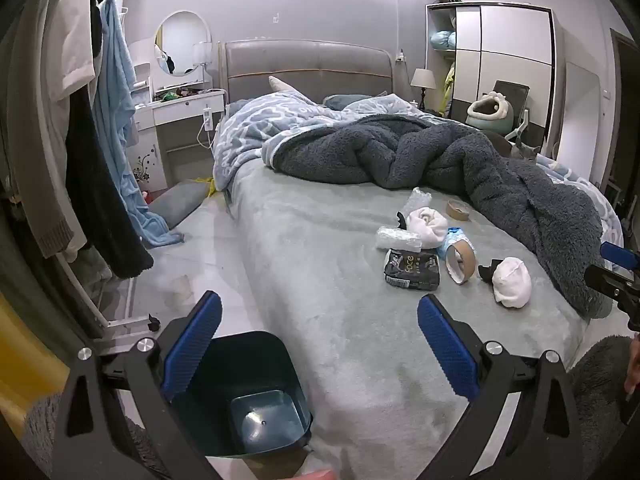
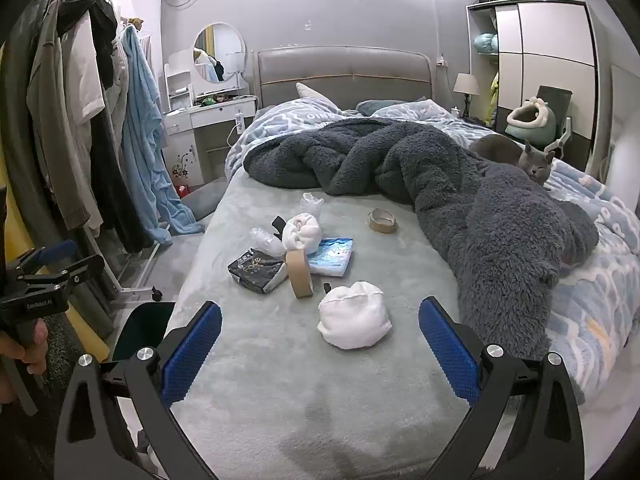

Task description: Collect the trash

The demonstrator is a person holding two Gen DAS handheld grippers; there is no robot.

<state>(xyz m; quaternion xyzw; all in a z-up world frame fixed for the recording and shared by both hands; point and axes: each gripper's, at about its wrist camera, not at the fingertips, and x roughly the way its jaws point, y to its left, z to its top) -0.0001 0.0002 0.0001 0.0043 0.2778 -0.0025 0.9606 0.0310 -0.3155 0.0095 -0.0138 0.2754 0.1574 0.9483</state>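
Teal bin point(image 1: 240, 396) beside cluttered bed point(image 1: 328, 320)

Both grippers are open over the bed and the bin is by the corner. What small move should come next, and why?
Probably ease the right gripper forward toward the upright tape roll core. Its jaws are open and empty, the core stands close ahead, and the bin sits empty beside the bed, below the left gripper.

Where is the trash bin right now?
The dark green bin stands on the floor at the foot corner of the bed, on its left side. In the left wrist view it sits just under the open left gripper.
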